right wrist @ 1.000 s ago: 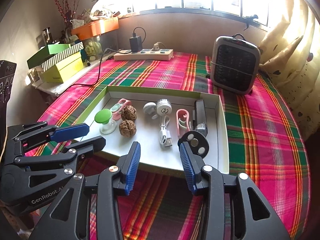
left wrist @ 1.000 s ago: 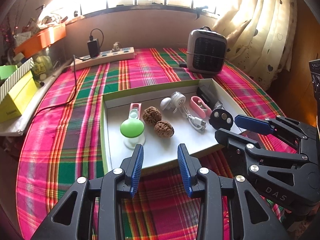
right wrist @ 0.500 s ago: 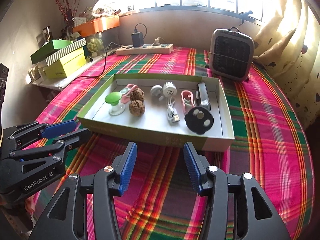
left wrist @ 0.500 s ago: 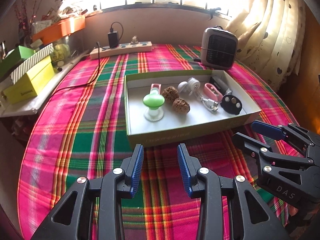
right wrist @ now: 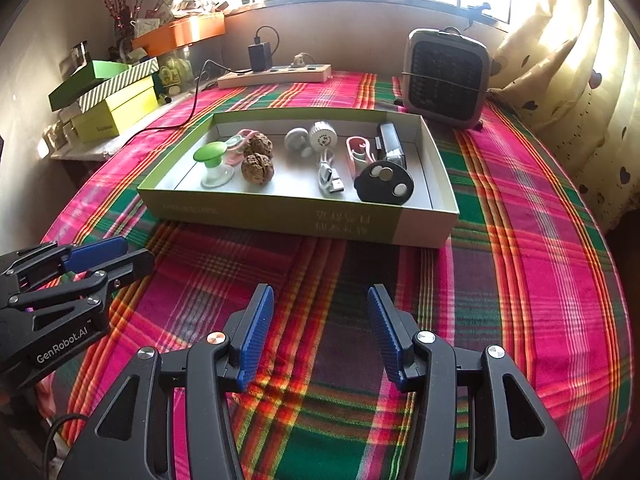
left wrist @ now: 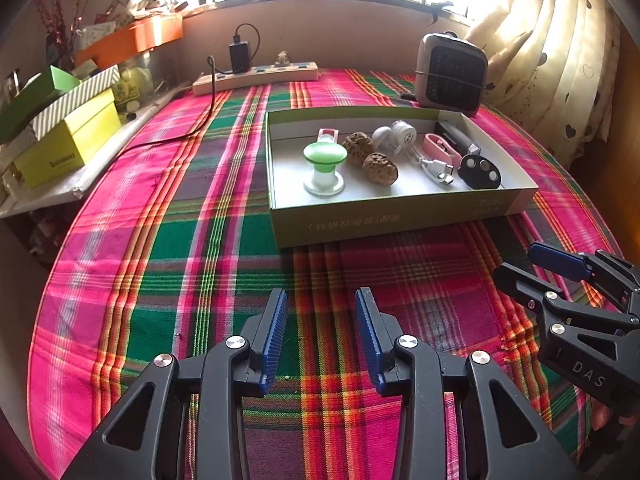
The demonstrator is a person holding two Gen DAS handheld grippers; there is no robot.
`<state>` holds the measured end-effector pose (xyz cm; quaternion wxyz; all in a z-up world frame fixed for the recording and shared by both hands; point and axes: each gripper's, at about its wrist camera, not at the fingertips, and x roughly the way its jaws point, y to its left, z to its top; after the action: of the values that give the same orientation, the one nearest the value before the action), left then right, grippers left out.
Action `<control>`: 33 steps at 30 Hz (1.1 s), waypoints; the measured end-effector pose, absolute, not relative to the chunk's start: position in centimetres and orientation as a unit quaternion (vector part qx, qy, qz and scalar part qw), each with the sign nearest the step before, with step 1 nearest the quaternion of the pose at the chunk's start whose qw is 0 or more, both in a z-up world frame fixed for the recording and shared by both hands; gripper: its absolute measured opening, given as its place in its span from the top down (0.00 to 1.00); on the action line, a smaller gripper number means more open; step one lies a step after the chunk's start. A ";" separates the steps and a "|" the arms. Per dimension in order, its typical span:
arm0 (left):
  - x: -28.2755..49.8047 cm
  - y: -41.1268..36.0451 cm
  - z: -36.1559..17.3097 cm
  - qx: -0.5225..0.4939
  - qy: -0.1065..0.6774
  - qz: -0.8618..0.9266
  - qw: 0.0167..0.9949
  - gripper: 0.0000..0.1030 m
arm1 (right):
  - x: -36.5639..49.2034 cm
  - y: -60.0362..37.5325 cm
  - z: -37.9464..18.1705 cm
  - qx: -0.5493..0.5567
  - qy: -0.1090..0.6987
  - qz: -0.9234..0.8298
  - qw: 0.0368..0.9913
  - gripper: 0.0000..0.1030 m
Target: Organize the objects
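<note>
Both views now show the box [left wrist: 400, 216] from farther off than a second ago: then my tips hung at its near wall, now a wide band of plaid cloth [left wrist: 224, 264] lies between them and the box. I read this as both hands pulled back toward me. The left gripper [left wrist: 320, 332] stands spread with nothing between its blue pads, the gap unchanged across the three left views. The right gripper [right wrist: 320, 328] is also spread and empty; its gap looks a little wider than a second ago, and it is steady now. Each gripper shows at the edge of the other's view, well apart and low over the cloth. Contents of the box, all lying on its white floor: green knob [right wrist: 214, 162] at the left end, a pink item [right wrist: 238, 145] behind it, two walnuts [right wrist: 258, 160] just beside it, a white plug [right wrist: 322, 134] with its cable [right wrist: 330, 180] in the middle, a pink clip [right wrist: 358, 152], a black bar [right wrist: 390, 142] along the right wall, and a black disc [right wrist: 384, 182] near the front right corner. Nothing lies loose on the cloth in front of me. Judgement: with every small item inside the box and both grippers empty and backed off, the sorting looks finished or very nearly so. The heater [right wrist: 446, 80] and power strip [right wrist: 276, 74] at the far side I take as fixtures, not part of the job. If anything remains, I cannot see it from here.
</note>
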<state>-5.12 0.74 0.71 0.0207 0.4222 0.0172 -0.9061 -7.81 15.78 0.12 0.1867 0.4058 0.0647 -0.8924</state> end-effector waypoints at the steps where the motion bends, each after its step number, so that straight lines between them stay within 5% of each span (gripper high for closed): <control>1: -5.1 0.7 0.5 0.425 0.019 -0.905 0.021 0.67 | -7.7 15.8 0.0 0.407 0.064 -0.892 0.186 0.51; 33: -4.3 1.2 -0.2 0.407 0.020 -0.913 0.035 0.58 | -6.6 16.1 -1.0 0.417 0.072 -0.892 0.158 0.29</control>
<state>-4.28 1.21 -0.17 0.0351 0.4068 0.0201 -0.9126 -6.65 16.13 -1.00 0.1580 0.4167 0.0723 -0.8923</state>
